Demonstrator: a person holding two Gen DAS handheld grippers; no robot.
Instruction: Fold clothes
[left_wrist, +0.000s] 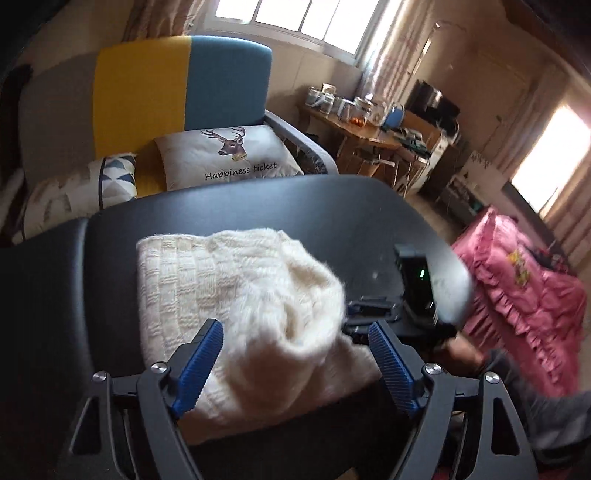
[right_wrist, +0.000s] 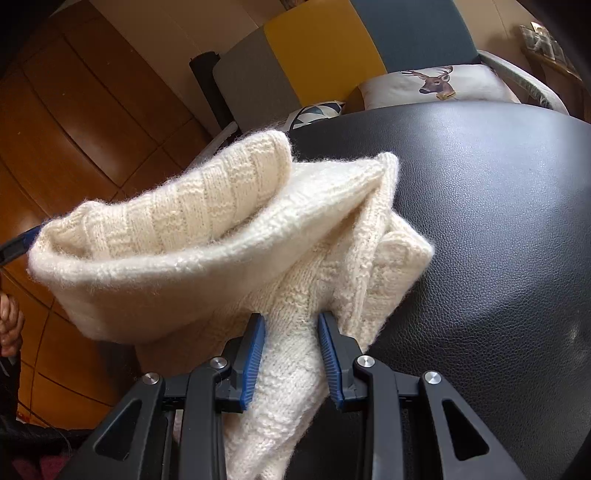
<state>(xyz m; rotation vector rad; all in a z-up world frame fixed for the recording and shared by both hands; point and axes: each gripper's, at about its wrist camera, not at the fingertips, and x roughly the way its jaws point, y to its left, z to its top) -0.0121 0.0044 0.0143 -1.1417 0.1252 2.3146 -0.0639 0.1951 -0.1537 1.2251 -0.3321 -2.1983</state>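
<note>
Right tool (right_wrist: 291, 328) clenched on cream knit sweater (right_wrist: 229, 236); left tool (left_wrist: 295, 341) spread wide, sweater between fingers, ungripped.

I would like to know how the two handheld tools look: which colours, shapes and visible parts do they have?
Both are alike. The left tool has a black frame with triangular cut-outs, round silver bolts at the pivots, and two fingers lined with blue ribbed pads. The right tool shows the same black frame, silver bolts and blue ribbed pads. No cables or markings are visible on either.
</note>
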